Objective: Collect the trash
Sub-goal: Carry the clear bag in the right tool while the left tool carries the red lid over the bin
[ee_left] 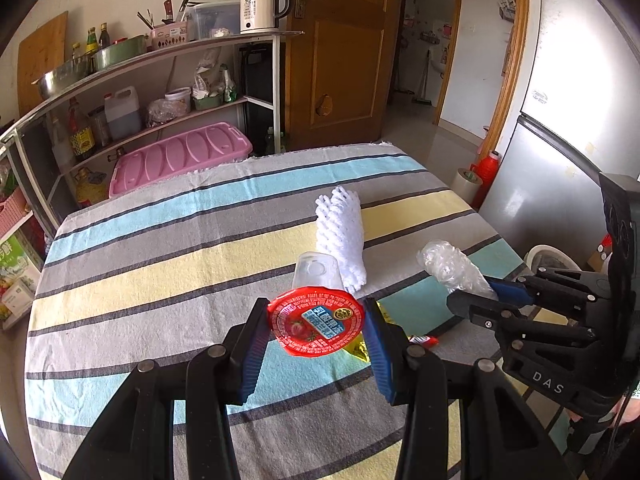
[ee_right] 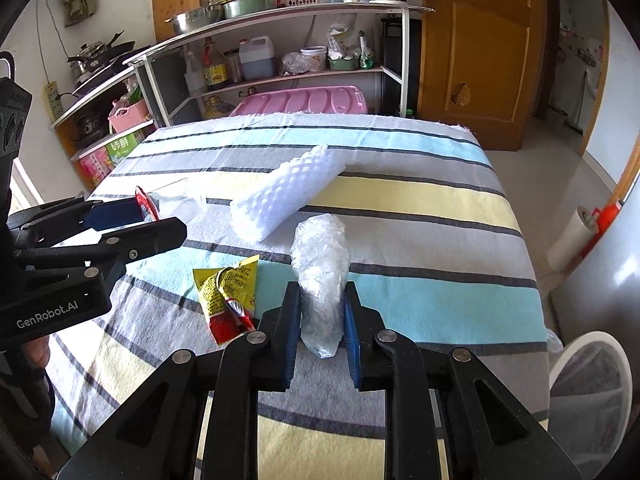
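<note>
Both grippers were loaded: left gripper [ee_left: 316, 330] clamped a red-lidded cup [ee_left: 316, 322], right gripper [ee_right: 322, 320] pinched crumpled bubble wrap [ee_right: 320, 264] above the bench [ee_right: 420, 200] (bin [ee_right: 592, 384] nearby); the slick wrap could slip out.

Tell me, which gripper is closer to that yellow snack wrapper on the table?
Right. The right gripper holds crumpled plastic just beside the yellow wrapper; the left gripper sits farther away, holding a red-lidded cup.

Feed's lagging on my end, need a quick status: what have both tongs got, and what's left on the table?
Left tongs shut on jelly cup. Right tongs shut on plastic wrap. Foam net and yellow wrapper lie loose on table. Bin at right.
</note>
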